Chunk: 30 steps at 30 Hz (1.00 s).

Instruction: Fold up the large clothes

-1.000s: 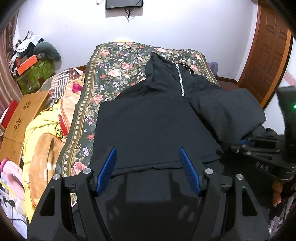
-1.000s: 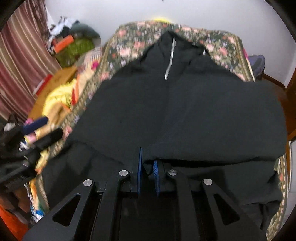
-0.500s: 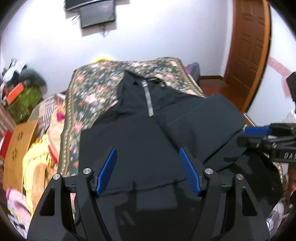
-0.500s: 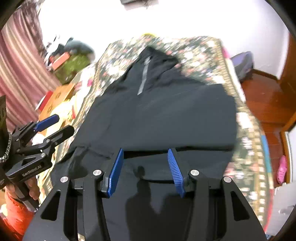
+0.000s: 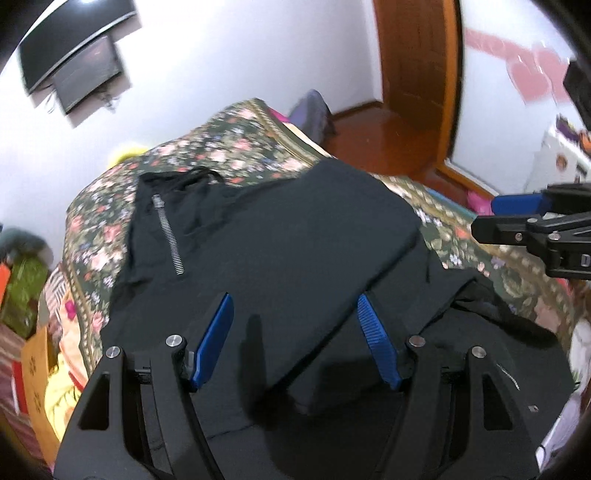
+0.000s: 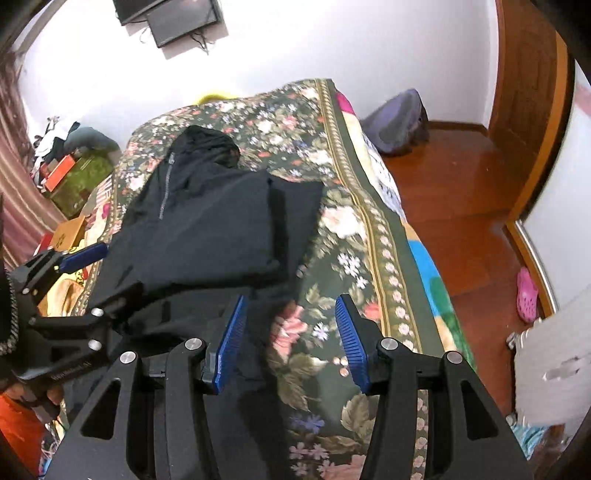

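Note:
A black zip hoodie [image 5: 280,236] lies flat on the floral bedspread [image 5: 229,155], hood toward the far wall, its right side folded over the body. My left gripper [image 5: 293,332] hangs open above the hoodie's lower part, with nothing between its blue pads. My right gripper [image 6: 290,332] is open too, over the bedspread [image 6: 332,229] just past the right edge of the hoodie [image 6: 207,221], holding nothing. Each gripper shows in the other's view: the right gripper [image 5: 517,218] at the right edge, the left gripper [image 6: 74,280] at the left with a hand on it.
A wooden floor [image 6: 454,192] and a brown door [image 5: 413,55] lie right of the bed. A grey-purple bag [image 6: 395,125] and a pink shoe [image 6: 526,291] sit on the floor. Boxes and blankets [image 6: 74,173] crowd the bed's left side. A screen [image 6: 181,18] hangs on the wall.
My right gripper let go of the hoodie fabric and opened. Both grippers swung to the right and rolled; the folded side now rests on the hoodie's body.

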### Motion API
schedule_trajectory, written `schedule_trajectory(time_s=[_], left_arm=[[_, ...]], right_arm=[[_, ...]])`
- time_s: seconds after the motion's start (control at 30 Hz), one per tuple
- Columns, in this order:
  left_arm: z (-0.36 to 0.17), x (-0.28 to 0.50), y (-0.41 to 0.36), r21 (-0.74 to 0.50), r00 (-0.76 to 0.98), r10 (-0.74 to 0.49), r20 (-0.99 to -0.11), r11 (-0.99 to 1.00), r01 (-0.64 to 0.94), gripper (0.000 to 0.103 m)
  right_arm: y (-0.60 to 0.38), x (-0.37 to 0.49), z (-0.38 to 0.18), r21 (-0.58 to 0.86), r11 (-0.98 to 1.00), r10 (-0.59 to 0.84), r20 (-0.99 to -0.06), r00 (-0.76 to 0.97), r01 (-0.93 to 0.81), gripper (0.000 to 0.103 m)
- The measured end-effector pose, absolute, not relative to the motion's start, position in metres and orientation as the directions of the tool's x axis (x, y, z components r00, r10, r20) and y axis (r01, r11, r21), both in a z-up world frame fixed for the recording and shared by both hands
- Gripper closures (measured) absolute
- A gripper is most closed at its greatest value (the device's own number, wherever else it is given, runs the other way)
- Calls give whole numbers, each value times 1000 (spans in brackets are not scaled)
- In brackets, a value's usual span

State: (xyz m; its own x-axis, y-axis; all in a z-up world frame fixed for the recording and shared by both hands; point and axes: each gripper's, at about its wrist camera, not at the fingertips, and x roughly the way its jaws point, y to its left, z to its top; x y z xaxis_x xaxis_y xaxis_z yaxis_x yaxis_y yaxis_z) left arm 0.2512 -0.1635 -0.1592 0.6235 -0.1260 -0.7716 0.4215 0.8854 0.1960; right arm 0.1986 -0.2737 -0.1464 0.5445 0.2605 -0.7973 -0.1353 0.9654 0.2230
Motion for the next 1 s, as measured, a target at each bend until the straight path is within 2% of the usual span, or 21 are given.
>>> schedule_trajectory(time_s=[0.1, 0.27, 0.33, 0.4, 0.43, 0.5, 0.57, 0.67, 0.87, 1.0], left_arm=[[-174, 259, -180, 218, 600, -123, -790, 859, 463, 34], [-180, 278, -183, 158, 575, -165, -802, 869, 469, 34], [-179, 284, -181, 132, 576, -182, -797, 878, 461, 40], [-177, 291, -177, 104, 573, -197, -796, 887, 450, 60], [-176, 293, -175, 95, 573, -197, -796, 893, 440, 65], [-172, 297, -168, 91, 589, -187, -786, 907, 410, 82], [-163, 298, -157, 82, 609, -181, -772, 922, 378, 91], [-143, 297, -129, 55, 651, -175, -739, 947, 316, 94], [-103, 283, -53, 13, 736, -129, -664, 983, 185, 95], [-100, 271, -4, -3, 748, -76, -660, 995, 99, 95]], right_arm=[[-277, 199, -154, 234, 963, 268, -805, 529, -131, 57], [-277, 199, -163, 232, 963, 268, -816, 512, -135, 57], [-277, 198, -163, 225, 965, 261, -816, 515, -134, 57], [-276, 200, -162, 226, 965, 263, -817, 513, -135, 57], [-276, 200, -162, 229, 964, 266, -816, 513, -136, 57], [-275, 202, -162, 230, 963, 269, -816, 512, -138, 57], [-271, 204, -161, 227, 963, 268, -816, 512, -144, 57], [-264, 208, -158, 216, 964, 267, -813, 517, -158, 57], [-245, 215, -145, 214, 959, 283, -795, 537, -188, 57], [-228, 221, -142, 212, 955, 293, -789, 539, -209, 57]])
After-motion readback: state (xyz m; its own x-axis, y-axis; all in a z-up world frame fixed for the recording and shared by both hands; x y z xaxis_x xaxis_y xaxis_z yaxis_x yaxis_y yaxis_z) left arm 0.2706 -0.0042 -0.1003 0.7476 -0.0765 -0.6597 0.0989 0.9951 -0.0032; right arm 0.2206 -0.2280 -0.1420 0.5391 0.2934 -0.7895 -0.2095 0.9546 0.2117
